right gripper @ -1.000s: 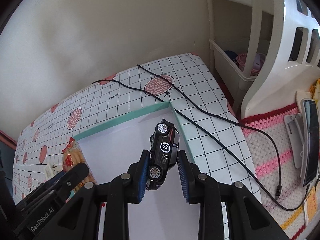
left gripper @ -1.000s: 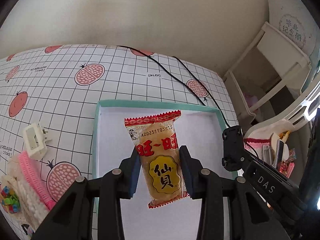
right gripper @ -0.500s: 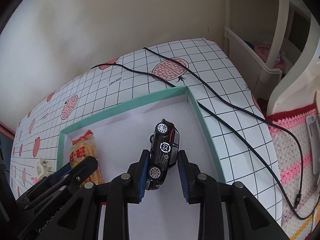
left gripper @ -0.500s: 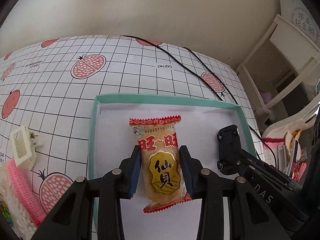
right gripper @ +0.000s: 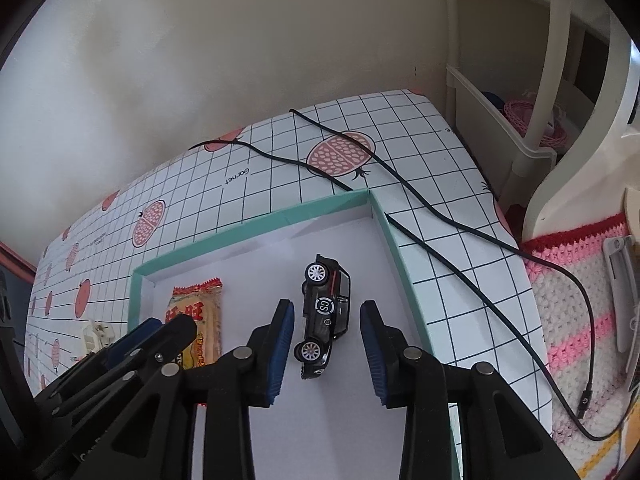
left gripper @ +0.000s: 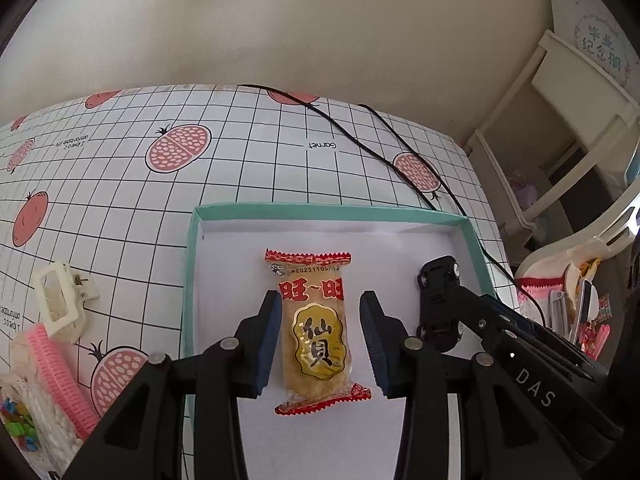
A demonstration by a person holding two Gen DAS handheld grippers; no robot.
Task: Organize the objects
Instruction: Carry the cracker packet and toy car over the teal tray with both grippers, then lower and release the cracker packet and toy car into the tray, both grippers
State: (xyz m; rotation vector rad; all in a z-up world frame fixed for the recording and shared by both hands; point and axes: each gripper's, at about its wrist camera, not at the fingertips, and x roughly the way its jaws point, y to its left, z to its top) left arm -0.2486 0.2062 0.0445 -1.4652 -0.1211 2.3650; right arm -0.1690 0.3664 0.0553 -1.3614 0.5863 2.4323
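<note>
We see a shallow box (left gripper: 190, 280) with a teal rim and a white floor, standing on a worktop (left gripper: 240, 168) covered by a white grid cloth with pink fruit prints.

Our left tool (left gripper: 320, 340) is released: its two blue pads stand apart on both sides of a rice cracker packet (left gripper: 316, 328), and there is a clear gap on the right side; on the left side the pad is very near the wrapper, and we cannot tell if it touches. The packet lies flat on the white floor of the box, in the left half, with its red toothed edges pointing to the far and the near side.

Our right tool (right gripper: 326, 344) is also released. Its pads are spread wide, and a black toy car (right gripper: 326, 312) lies between them without touching either one. The car rests on its side on the box floor, so that two white wheels and a round "GS" mark look up. It is in the right half of the box, near the right wall, well apart from the packet.

A black cable (right gripper: 420, 208) runs over the cloth behind the box and passes just beside the far right corner, then goes down to a pink and white crochet mat (right gripper: 572, 320).

Outside the box, at the left, we see a white hair claw clip (left gripper: 60, 304), a pink comb (left gripper: 56, 376) and a bag of cotton swabs (left gripper: 40, 420) on the worktop.
</note>
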